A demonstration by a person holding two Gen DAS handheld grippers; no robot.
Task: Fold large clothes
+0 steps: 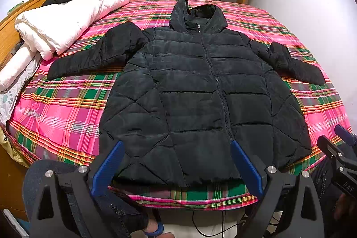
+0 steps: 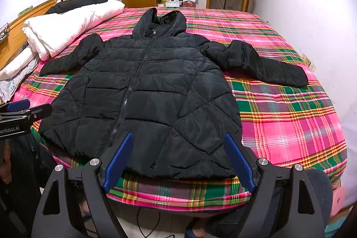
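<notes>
Black quilted puffer jacket w/ hood point(image 1: 200, 90) lies front-up, zipped, spread flat on the bed w/ pink-green plaid sheet point(image 1: 62, 108): hood toward the far edge, hem along the near edge, both sleeves out sideways. I judge it's laid open like this so the sleeves can go in first; nothing folded yet. Its left sleeve point(image 1: 89, 57) reaches toward the headboard-side edge, near the rolled white duvet point(image 1: 67, 19) but not touching afaict; the right sleeve point(image 2: 267, 66) kinks at the elbow, cuff toward the wall-side edge. My left gripper point(image 1: 176, 168) hangs just off the near edge, blue pads wide apart, holding nothing, hem's left half framed between them. My right gripper point(image 2: 178, 162) is likewise spread and empty, over the hem's right half, near that corner of the hem.
</notes>
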